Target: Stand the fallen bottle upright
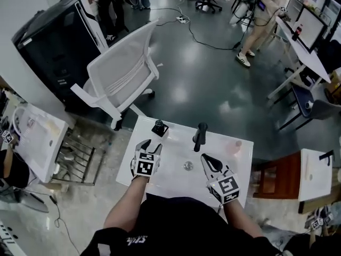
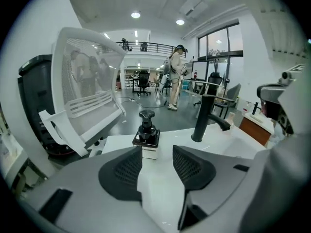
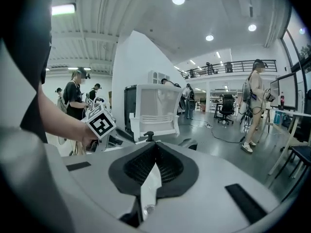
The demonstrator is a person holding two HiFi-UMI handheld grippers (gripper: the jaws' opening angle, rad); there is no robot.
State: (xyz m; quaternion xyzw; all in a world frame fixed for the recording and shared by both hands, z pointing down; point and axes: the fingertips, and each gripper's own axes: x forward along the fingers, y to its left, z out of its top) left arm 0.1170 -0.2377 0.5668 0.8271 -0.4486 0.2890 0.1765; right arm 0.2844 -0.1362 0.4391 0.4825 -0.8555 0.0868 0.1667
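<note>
1. Dark glossy floor (image 1: 213,84) fills the open workroom beyond a small white counter (image 1: 176,149) in the head view.
2. At 10 o'clock from the counter stands a black cabinet (image 1: 53,41), the largest thing nearby.
3. Between cabinet and counter, a white mesh chair (image 1: 122,73) leans tilted; its base is just beside the counter's far-left corner.
4. At 2 o'clock, well apart, a long white desk (image 1: 305,49) carries monitors; a person (image 1: 261,15) stands at 1 o'clock near its end.
5. On the counter, the left gripper (image 1: 150,145) hangs over the near-left part, at 9 o'clock from the drain (image 1: 187,166). Its own view shows the jaws partly spread, with only bare white counter in the gap; the pads touch nothing.
6. At 3 o'clock from the drain hangs the right gripper (image 1: 205,158). Its own view shows the two black pads pressed together at the tips, with nothing caught between them.
7. A black faucet (image 1: 199,136) rises at the far edge, at 1 o'clock from the drain.
8. Upright on its base sits the bottle (image 1: 159,127), a dark pump bottle at the far-left corner, 11 o'clock from the drain. In the left gripper view it lies at 12 o'clock beyond the jaw tips, near but apart from them, and left of the faucet.
9. Smallest is the round metal drain, midway between the two grippers.
</note>
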